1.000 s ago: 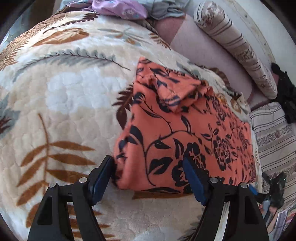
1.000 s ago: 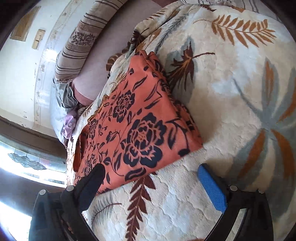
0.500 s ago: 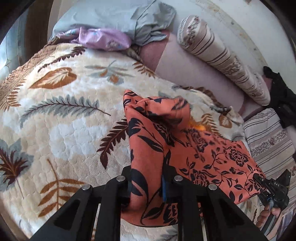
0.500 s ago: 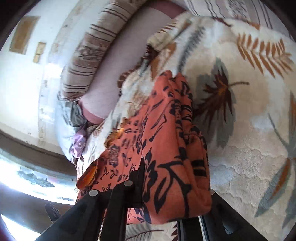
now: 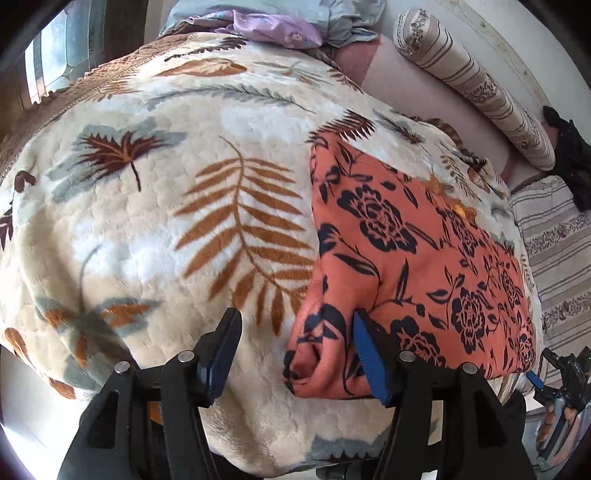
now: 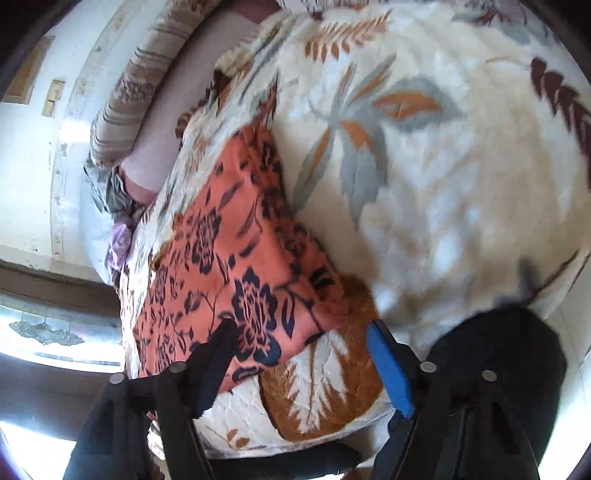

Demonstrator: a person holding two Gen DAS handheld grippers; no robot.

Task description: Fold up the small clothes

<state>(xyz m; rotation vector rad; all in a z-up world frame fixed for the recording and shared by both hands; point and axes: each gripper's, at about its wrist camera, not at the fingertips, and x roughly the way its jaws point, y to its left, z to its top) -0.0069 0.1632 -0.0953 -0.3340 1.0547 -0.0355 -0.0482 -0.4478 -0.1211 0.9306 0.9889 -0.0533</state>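
Observation:
An orange garment (image 5: 413, 258) with a black flower print lies folded flat on the leaf-patterned blanket (image 5: 166, 206). My left gripper (image 5: 295, 358) is open at the garment's near left corner, which lies between its fingers. My right gripper (image 6: 303, 354) is open at the garment's (image 6: 229, 266) near right corner, with its left finger (image 6: 218, 350) over the cloth edge. The right gripper also shows at the lower right of the left wrist view (image 5: 554, 376).
A striped bolster (image 5: 472, 81) lies along the wall behind the bed. Grey and lilac clothes (image 5: 280, 22) are heaped at the head. A black item (image 5: 572, 147) and a striped cushion (image 5: 554, 240) sit to the right. The blanket's near edge drops off below the grippers.
Both grippers were shut on the garment and lifting its edge half a second ago. They have let go and opened, and the garment now lies folded toward the near edge.

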